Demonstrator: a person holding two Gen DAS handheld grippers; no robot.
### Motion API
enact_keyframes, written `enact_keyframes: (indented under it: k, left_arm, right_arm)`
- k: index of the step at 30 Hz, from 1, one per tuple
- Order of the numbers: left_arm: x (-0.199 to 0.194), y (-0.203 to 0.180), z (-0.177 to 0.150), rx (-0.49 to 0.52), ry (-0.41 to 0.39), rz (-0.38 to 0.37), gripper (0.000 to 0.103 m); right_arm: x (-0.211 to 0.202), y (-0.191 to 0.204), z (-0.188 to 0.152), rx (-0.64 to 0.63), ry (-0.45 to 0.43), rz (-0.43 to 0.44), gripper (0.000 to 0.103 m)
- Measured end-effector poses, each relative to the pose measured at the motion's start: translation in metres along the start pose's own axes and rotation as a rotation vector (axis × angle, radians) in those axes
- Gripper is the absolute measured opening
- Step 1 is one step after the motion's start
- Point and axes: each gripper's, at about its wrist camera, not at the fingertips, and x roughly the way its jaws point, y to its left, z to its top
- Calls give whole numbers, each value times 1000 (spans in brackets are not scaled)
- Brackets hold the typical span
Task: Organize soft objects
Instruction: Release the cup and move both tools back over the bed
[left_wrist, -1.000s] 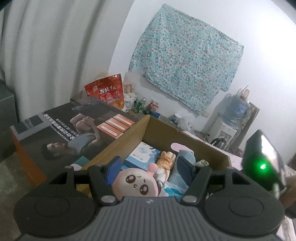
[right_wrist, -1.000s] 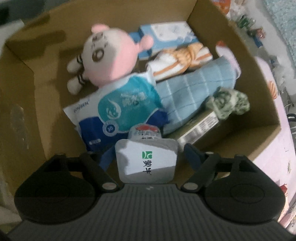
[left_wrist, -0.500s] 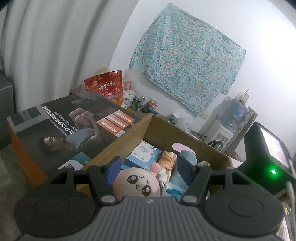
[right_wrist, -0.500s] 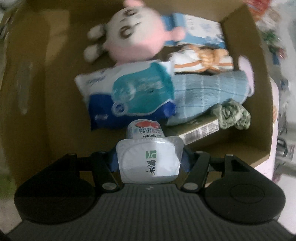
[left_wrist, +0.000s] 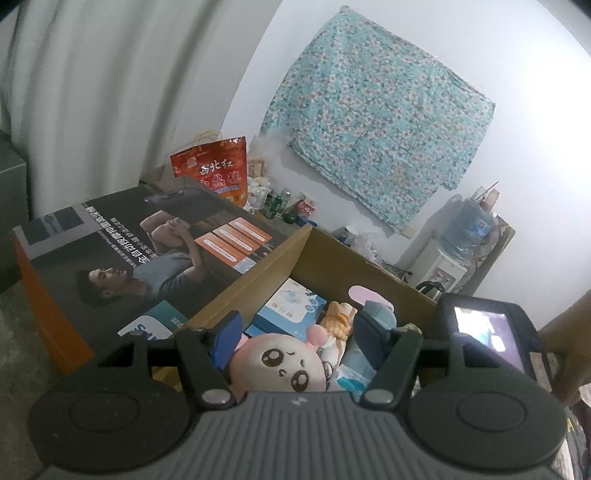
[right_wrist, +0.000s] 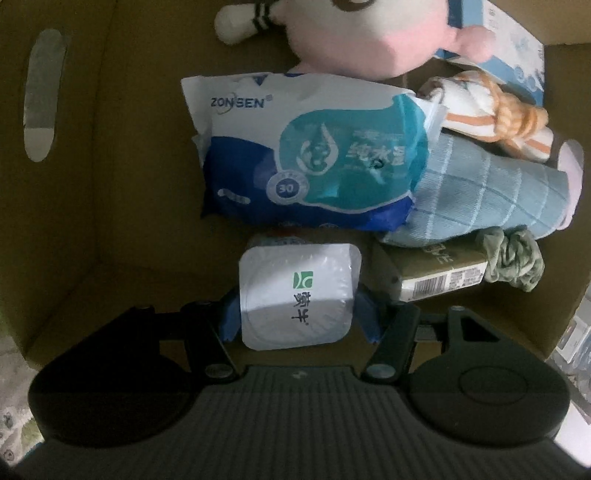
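Yogurt cup (right_wrist: 297, 295) pinched between the right gripper (right_wrist: 298, 317) pads, foil lid toward the lens, poised over bare floor at the cardboard box (right_wrist: 122, 206) near wall, wipes pack (right_wrist: 310, 155) just beyond. Left gripper (left_wrist: 299, 332) spread, empty, aimed over the plush doll (left_wrist: 284, 365); cup absent from that view.

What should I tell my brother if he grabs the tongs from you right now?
Right tongs: shut on a yogurt cup, held low inside the box.
Left tongs: open, empty, pointed over the box at the pink plush, not touching it.
Already in the box: plush, wipes pack, blue towel, orange-striped cloth, green scrunchie, tissue box and a barcoded carton.
Left to do: let go of the cup on the bare floor in front of the wipes, then lift the right tongs out.
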Motion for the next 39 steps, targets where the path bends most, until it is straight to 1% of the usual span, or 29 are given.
enact_keyframes:
  k: [1, 3, 6, 10, 13, 16, 19, 22, 24, 25, 27, 29, 31, 32, 33, 36, 39]
  left_arm:
    - [0, -1, 0, 1, 1, 0, 67]
    - [-1, 0, 0, 0, 0, -2, 67]
    - [-4, -3, -1, 5, -6, -5, 69]
    - [-9, -12, -2, 22, -16, -5, 76]
    - [-13, -19, -2, 42, -20, -10, 81]
    - [-19, -28, -3, 63, -23, -17, 86]
    - [-26, -36, -3, 86, -24, -26, 89]
    - [-34, -43, -2, 111, -28, -26, 92]
    - [-40, -46, 0, 122, -31, -27, 94]
    - [-43, -48, 2, 128, -32, -26, 95]
    - [-47, -55, 3, 147, -29, -27, 95]
    - [-49, -66, 2, 180, -16, -40, 95]
    - [-51, -80, -2, 212, 3, -74, 96]
    - [-50, -88, -4, 224, 17, -94, 97]
    - [-49, -97, -6, 239, 36, -118, 97]
    - [-44, -127, -18, 297, 90, -173, 97]
    - [-41, -157, -32, 344, 139, -230, 97]
  right_arm:
    - [-3, -1, -1, 9, -11, -7, 62]
    - [-11, -2, -4, 28, -42, -19, 71]
    - [-31, -2, -15, 55, -123, -38, 80]
    - [-57, 3, -39, 100, -255, -65, 85]
    - [-66, 8, -71, 166, -373, -73, 87]
    - [-74, 11, -107, 262, -503, -71, 87]
    - [-75, 16, -154, 406, -646, -46, 88]
    - [-61, 23, -206, 615, -798, 17, 89]
    - [-43, 29, -241, 796, -917, 78, 90]
    - [-32, 33, -255, 868, -962, 102, 90]
    - [-12, 50, -287, 1033, -1053, 113, 91]
    - [12, 69, -312, 1176, -1123, 119, 92]
    - [34, 85, -330, 1303, -1168, 139, 93]
    - [47, 95, -340, 1379, -1194, 161, 93]
    - [57, 102, -348, 1429, -1213, 182, 93]
    - [88, 125, -366, 1556, -1260, 227, 93]
    - [107, 147, -383, 1635, -1278, 223, 93]
